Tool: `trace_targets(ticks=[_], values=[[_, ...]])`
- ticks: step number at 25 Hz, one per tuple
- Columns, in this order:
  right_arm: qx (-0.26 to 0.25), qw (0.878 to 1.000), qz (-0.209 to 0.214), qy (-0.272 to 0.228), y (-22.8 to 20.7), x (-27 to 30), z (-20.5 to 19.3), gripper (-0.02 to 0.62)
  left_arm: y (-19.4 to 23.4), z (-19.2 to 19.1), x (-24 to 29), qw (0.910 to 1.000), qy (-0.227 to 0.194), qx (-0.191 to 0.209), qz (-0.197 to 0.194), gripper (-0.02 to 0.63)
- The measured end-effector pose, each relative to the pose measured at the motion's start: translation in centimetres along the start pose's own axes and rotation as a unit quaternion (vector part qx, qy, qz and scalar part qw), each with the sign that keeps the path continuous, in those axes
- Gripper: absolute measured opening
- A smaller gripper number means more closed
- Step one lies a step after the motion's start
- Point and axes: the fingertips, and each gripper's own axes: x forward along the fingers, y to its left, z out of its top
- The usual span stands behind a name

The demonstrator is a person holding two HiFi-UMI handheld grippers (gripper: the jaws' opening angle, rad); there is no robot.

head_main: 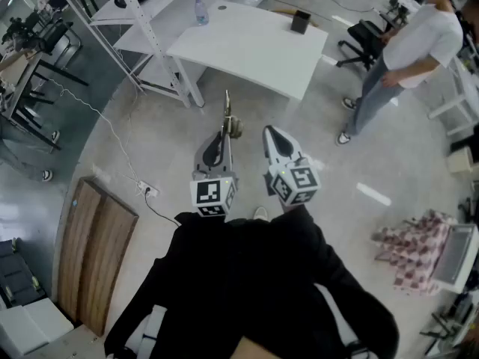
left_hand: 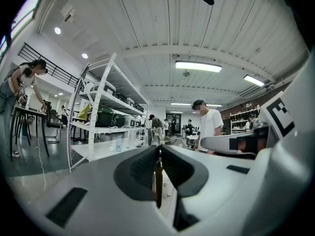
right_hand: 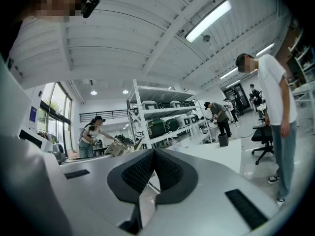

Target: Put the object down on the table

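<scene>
While both point level over floor, head view: left gripper carries thin olive object, its tip poking past jaws, in air, well short of white bench; right gripper just beside left one. Left gripper view: jaws clamped on object, thin edge upright between pads. Right gripper view: jaws together, nothing between them.

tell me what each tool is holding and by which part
Left tool pinches a thin olive object by its near end; the rest juts past the tips. Right tool is shut, empty.
</scene>
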Motion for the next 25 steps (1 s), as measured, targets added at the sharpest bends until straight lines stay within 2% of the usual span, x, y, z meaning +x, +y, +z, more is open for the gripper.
trace_targets(ticks=[8, 15, 25], values=[[0.003, 1.000, -0.009, 0.004, -3.8, 0.3, 0.1, 0.002, -2.1, -0.3, 2.7, 0.9999, 0.002, 0.009, 0.006, 0.032], [0.006, 1.000, 0.007, -0.002, -6.6, 0.0, 0.3, 0.002, -4.5, -1.9, 3.8, 0.9997, 0.015, 0.016, 0.014, 0.032], [0.005, 0.999, 0.030, 0.018, -8.6, 5.2, -0.9, 0.002, -2.8, -3.7, 9.4, 0.9994, 0.033, 0.004, 0.011, 0.032]])
